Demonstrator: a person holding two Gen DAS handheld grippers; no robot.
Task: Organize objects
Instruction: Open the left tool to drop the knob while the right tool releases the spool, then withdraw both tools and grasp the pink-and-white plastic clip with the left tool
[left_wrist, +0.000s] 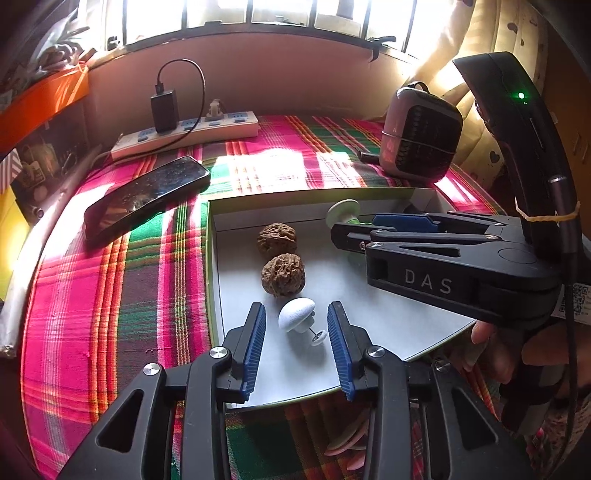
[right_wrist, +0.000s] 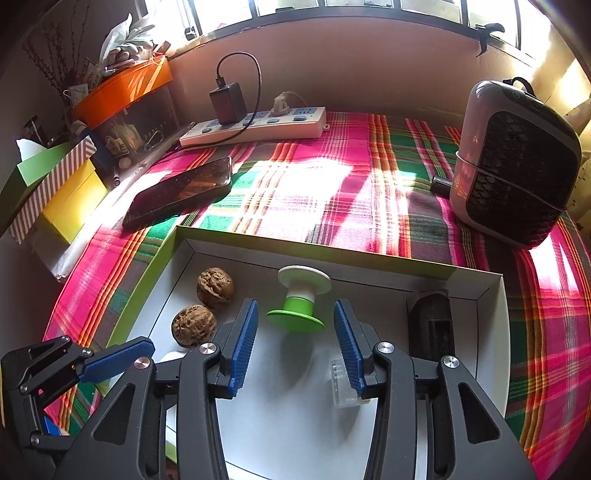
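Observation:
A shallow white tray with green sides (left_wrist: 208, 236) (right_wrist: 314, 247) lies on a plaid cloth. Two walnuts (left_wrist: 283, 275) (right_wrist: 215, 288) sit in its left part. A small white mushroom-shaped piece (left_wrist: 297, 315) lies between the blue pads of my left gripper (left_wrist: 296, 308); the pads stand clear of it. A green and white spool (right_wrist: 299, 299) (left_wrist: 343, 210) stands between the pads of my right gripper (right_wrist: 294, 306) (left_wrist: 351, 232), untouched. A clear plastic block (right_wrist: 341, 384) sits by the right pad. A black object (right_wrist: 432, 325) lies in the tray's right end.
A dark phone (left_wrist: 147, 195) (right_wrist: 181, 192) lies left of the tray. A power strip with a black charger (left_wrist: 188, 133) (right_wrist: 255, 127) runs along the back wall. A grey speaker-like box (left_wrist: 421, 142) (right_wrist: 517, 162) stands back right. Boxes (right_wrist: 70, 199) crowd the left edge.

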